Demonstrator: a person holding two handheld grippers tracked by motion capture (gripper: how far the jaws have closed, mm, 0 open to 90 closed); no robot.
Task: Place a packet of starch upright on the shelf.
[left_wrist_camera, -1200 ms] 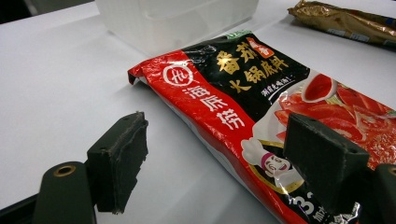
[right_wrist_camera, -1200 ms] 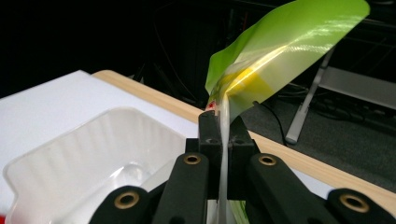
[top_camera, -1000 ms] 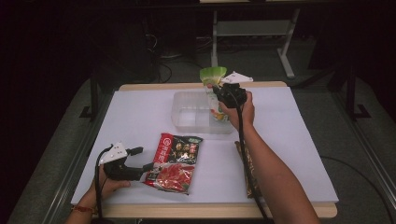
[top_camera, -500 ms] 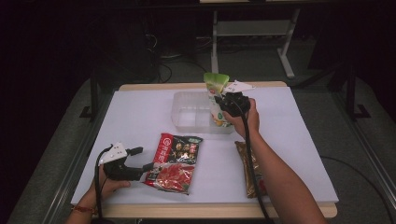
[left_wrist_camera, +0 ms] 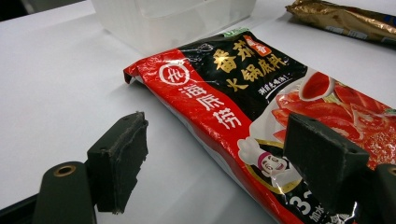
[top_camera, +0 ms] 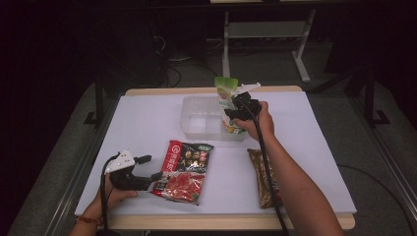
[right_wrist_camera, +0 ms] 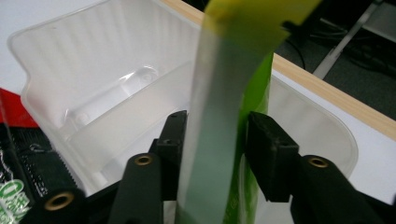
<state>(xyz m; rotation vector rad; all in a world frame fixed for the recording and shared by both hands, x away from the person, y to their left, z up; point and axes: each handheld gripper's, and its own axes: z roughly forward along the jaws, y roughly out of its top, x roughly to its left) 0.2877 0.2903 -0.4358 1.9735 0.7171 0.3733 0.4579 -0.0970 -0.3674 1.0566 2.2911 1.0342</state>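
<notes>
While my right gripper (top_camera: 235, 105) hangs over the right end of the clear plastic box (top_camera: 196, 123), at about 12 o'clock on the white table (top_camera: 147, 123), its jaws have just been opening. Between them stands the green packet (right_wrist_camera: 224, 140), upright in the box, and the pads no longer press on it. My left gripper (left_wrist_camera: 215, 163) rests at about 8 o'clock on the table with its jaws wide apart. One jaw lies over the red and black sauce packet (left_wrist_camera: 243, 93), the other beside it, gripping nothing. At about 4 o'clock lies a golden brown packet (top_camera: 260, 172).
</notes>
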